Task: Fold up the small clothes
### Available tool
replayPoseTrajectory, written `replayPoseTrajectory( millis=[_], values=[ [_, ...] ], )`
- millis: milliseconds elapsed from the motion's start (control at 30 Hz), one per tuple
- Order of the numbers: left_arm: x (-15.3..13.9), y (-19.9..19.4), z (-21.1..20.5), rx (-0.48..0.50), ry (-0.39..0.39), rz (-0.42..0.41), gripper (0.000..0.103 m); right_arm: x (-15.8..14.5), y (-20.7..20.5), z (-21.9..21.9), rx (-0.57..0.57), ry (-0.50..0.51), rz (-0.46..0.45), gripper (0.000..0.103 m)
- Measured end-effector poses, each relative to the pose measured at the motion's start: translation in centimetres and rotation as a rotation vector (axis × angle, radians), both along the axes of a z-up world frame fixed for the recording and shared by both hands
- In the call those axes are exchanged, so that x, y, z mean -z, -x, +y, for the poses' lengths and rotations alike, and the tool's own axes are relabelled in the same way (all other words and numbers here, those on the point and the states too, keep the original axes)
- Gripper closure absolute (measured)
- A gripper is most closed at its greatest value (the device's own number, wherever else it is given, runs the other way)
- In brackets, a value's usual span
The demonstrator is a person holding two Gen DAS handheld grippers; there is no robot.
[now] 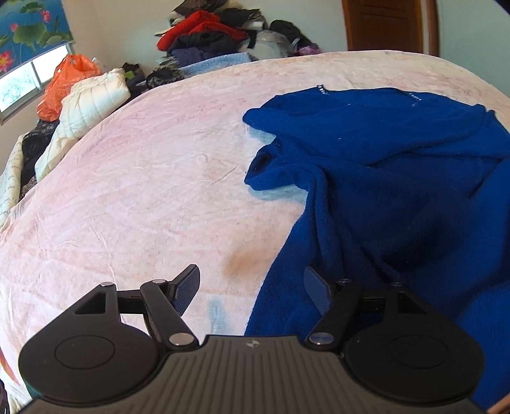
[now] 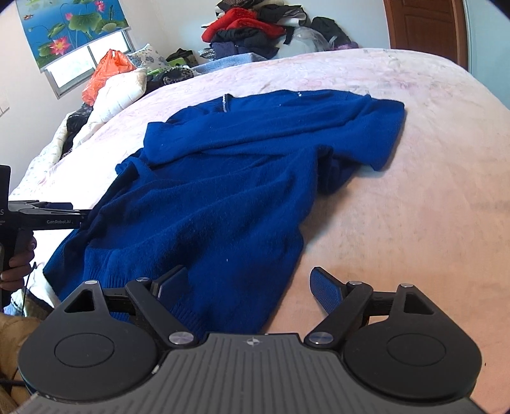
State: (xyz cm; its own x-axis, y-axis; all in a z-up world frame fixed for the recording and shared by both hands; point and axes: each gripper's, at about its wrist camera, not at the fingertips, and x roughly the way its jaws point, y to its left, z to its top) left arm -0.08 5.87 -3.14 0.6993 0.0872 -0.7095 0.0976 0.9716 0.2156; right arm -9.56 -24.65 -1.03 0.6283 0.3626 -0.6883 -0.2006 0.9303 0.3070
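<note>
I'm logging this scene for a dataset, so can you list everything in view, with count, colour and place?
Sweater: one, deep blue, spread rumpled on the bed, hem toward the cameras.
Bed cover: one, pale pink, under the sweater.
Clothes pile: one heap, red, black and dark blue, past the far edge of the bed.
Plastic bag: one, orange, far left beside the window.
White quilted item: one, at the bed's left edge.
Blind: one, blue with lotus flowers, over the window.
Door: one, brown wood, far right.
Left gripper: black with blue fingers, open, at the sweater's left hem edge.
Right gripper: same, open, over the hem's right corner.
</note>
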Motion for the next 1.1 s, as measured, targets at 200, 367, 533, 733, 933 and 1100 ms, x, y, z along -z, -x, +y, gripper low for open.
replayPoseTrajectory(
  millis=[200, 367, 533, 733, 933, 1100],
  values=[
    [-0.2, 2.4, 3.5, 0.172, 0.126, 0.035, 0.031, 0.5, 1.1, -1.1, -0.042, -0.074, 0.023, 0.017],
    [0.2, 3.4, 6.1, 0.241, 0.208, 0.108, 0.031, 0.5, 1.7, -2.1, -0.072, -0.123, 0.042, 0.018],
    [0.8, 3.3, 6.6, 0.268, 0.298, 0.173, 0.032, 0.5, 2.5, -2.2, -0.119, -0.155, 0.063, 0.017],
    [0.9, 3.7, 4.7, 0.319, 0.284, 0.175, 0.033, 0.7, 2.9, -1.0, -0.195, -0.193, 0.064, 0.018],
    [0.8, 3.9, 3.4, 0.349, 0.274, 0.171, 0.046, 1.5, 2.2, 0.4, -0.24, -0.323, 0.069, 0.023],
    [0.6, 3.6, 3.7, 0.35, 0.32, 0.182, 0.078, 2.0, 1.4, 1.5, -0.229, -0.339, 0.088, 0.07]
  ],
)
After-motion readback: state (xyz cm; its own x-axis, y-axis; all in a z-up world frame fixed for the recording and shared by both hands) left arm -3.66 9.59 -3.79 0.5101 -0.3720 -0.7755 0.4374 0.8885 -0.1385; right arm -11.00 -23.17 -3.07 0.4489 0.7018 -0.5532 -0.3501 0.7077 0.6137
